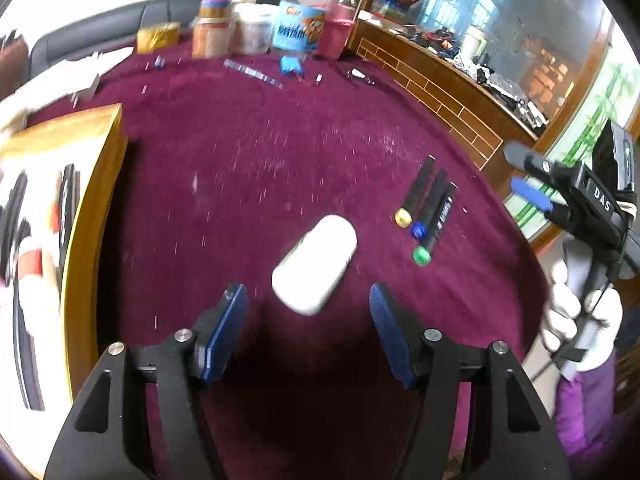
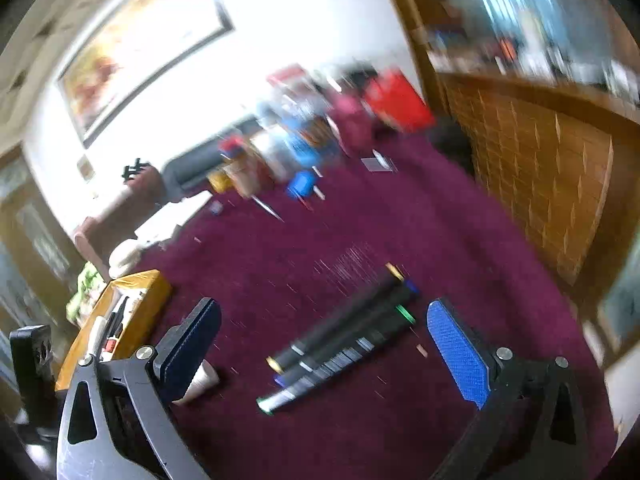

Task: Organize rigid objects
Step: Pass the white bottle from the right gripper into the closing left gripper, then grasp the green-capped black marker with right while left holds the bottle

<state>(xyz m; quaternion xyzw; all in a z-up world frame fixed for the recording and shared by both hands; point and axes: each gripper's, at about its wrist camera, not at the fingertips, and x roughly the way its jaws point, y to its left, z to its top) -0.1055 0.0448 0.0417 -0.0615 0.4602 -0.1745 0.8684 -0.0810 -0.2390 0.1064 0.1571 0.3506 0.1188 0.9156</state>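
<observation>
A white bottle (image 1: 315,264) lies on its side on the maroon tablecloth, just ahead of my open, empty left gripper (image 1: 308,316); it also shows partly behind my right gripper's left finger in the right wrist view (image 2: 200,380). Three black markers (image 1: 430,210) with yellow, blue and green caps lie side by side to the right of it. In the right wrist view the markers (image 2: 340,336) lie between and ahead of the fingers of my open, empty right gripper (image 2: 324,344). The right gripper (image 1: 532,184) also shows at the right edge of the left wrist view.
A yellow-rimmed box (image 1: 92,208) holding several items stands at the left; it also shows in the right wrist view (image 2: 136,312). Jars and containers (image 1: 296,24) stand along the far table edge, with small loose items (image 1: 256,74) in front. A wooden counter (image 1: 440,92) runs along the right.
</observation>
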